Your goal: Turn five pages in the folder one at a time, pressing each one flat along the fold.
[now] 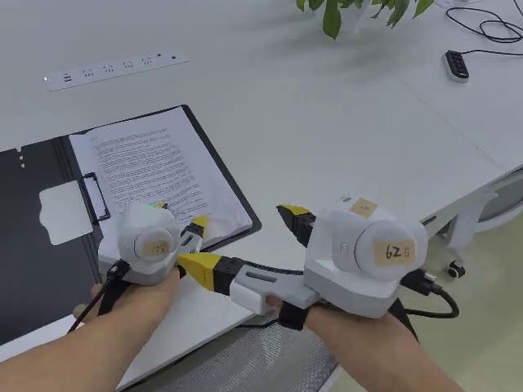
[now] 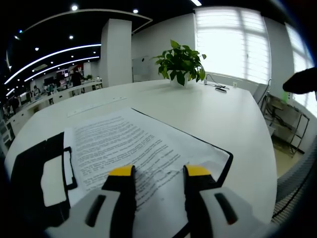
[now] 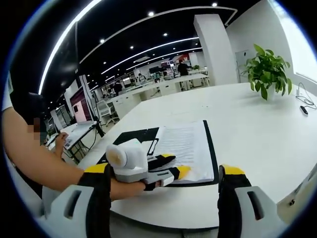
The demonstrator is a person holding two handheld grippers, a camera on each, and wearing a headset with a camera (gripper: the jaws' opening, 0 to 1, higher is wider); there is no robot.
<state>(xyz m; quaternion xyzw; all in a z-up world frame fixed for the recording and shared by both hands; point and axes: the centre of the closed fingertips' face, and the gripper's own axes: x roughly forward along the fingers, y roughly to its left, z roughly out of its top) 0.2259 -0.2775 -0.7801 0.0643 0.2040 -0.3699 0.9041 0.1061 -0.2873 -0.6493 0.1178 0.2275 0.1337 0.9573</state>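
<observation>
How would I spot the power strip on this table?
On the big white table, look beyond the open black folder. There lies a long, flat white strip with a row of sockets; the other small block, near the cables, is black.

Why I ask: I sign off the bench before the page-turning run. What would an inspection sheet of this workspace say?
Surface: white table, large bare areas.
Job's things: folder lies open; printed page on its right half; clip and white slip to the page's left.
Clutter: power strip, potted plant, small black device, all at the far side.
Grippers: left claw open, empty, over the page's near edge; right claw wide open, empty, by the folder's near corner.
Cables: black cable loops near the device; another trails from the right gripper.
Surroundings: open office, desks, distant people, bright windows.
</observation>
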